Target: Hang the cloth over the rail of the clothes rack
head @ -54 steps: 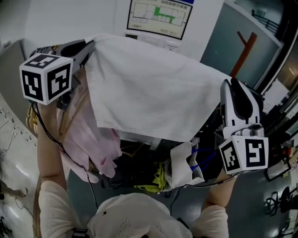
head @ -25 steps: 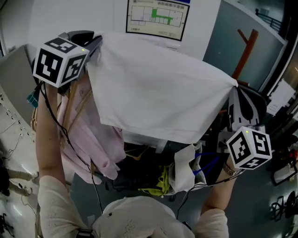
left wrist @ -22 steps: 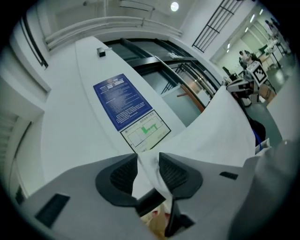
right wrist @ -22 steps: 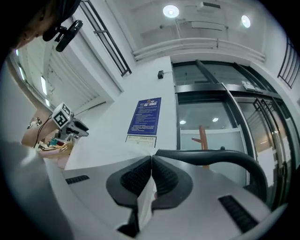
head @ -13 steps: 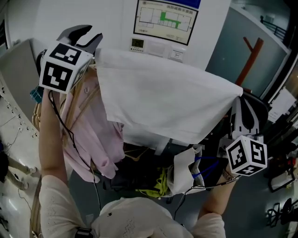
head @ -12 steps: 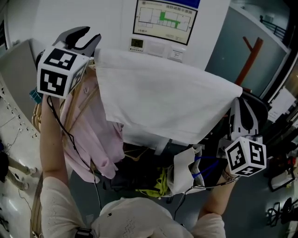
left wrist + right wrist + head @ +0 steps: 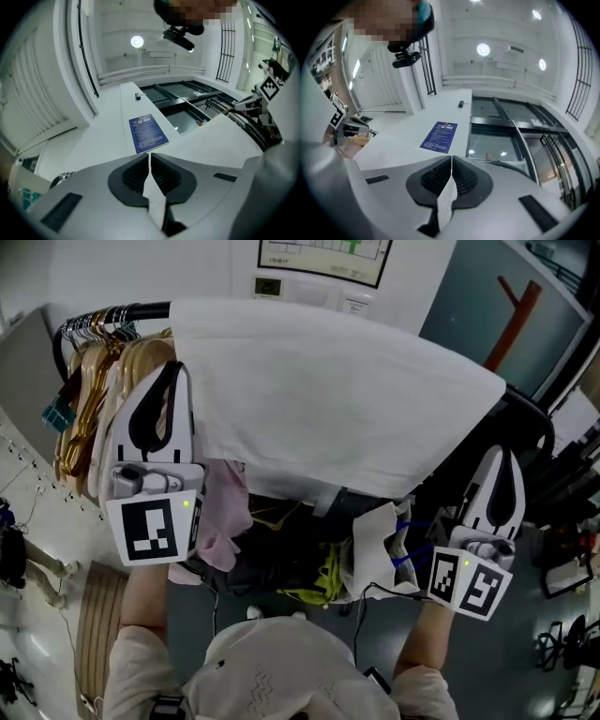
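The white cloth (image 7: 328,399) is the big thing here, and it's draped right over the rail (image 7: 141,310) of the clothes rack (image 7: 532,420), spread wide with a decent drop on the near side. It looks thin, light and totally floppy, so I reckon it'd slide off that smooth rail if one side got tugged. If it needs straightening, I'd pinch the lower corners or the hem, not mid-sheet.

Left of it on the rail hang a pink garment (image 7: 225,521) and a bunch of hangers (image 7: 80,399).

The left hand-held gripper (image 7: 174,365) points up just beside the cloth's left edge. Its jaws have just been closing and now sit together, with no cloth pinched that I can see. The right hand-held gripper (image 7: 503,450) is below the right corner, apart from it, jaws together too, holding nothing.

The only container is a white bag (image 7: 370,554) under the rack. Its mouth is open with something blue poking out, and the rest I can't make out.
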Demonstrator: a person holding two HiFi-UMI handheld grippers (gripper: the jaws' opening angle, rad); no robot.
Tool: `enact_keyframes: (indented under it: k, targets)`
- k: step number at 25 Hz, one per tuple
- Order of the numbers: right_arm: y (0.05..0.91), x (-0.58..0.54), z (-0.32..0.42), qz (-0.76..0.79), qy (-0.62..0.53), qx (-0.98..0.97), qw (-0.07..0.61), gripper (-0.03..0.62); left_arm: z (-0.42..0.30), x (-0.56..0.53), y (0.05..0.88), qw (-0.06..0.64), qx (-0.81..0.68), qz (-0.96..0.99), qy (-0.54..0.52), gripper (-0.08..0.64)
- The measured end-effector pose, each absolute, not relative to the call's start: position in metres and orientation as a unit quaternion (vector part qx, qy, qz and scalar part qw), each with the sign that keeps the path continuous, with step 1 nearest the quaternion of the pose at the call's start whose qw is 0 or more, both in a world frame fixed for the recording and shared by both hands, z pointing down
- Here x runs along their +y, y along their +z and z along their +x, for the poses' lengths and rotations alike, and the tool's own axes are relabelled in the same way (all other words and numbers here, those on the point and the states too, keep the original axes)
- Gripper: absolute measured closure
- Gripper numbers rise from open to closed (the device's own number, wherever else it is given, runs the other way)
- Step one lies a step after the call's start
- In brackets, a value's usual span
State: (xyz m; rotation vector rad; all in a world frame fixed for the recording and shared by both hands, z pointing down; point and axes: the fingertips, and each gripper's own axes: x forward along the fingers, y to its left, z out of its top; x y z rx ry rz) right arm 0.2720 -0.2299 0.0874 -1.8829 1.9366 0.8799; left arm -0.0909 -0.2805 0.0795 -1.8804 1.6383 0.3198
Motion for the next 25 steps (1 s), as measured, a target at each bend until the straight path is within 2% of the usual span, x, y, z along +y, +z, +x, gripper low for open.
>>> enact_keyframes:
  k: [3,6,9,13,15,19,25]
  targets:
    - [0.116,-0.219,0.254,-0.637,0.311,0.691,0.144,0.572,-0.083,-0.268,0.118,0.274,0.607,-0.735,0.125,0.547]
    - [0.175,-0.225,0.223,-0.604,0.229,0.751,0.133,0.572,-0.078,-0.260,0.161,0.201,0.575,-0.779,0.152,0.548]
    - [0.256,-0.238,0.189,-0.578,0.145,0.799,0.082,0.572,-0.067,-0.258,0.213,0.130,0.561,-0.803,0.151,0.548]
    - [0.344,-0.243,0.172,-0.576,0.027,0.815,0.059,0.572,-0.041,-0.254,0.281,0.131,0.605,-0.781,0.090,0.548]
    - [0.375,-0.237,0.167,-0.577,-0.007,0.816,0.043,0.572,-0.024,-0.250,0.317,0.109,0.614,-0.780,0.057,0.548]
    - [0.408,-0.226,0.157,-0.575,-0.020,0.818,0.005,0.572,0.000,-0.240,0.381,0.020,0.611,-0.790,0.037,0.548]
    - [0.430,-0.213,0.141,-0.563,-0.053,0.825,-0.009,0.572,0.026,-0.217,0.436,-0.056,0.590,-0.806,0.009,0.548]
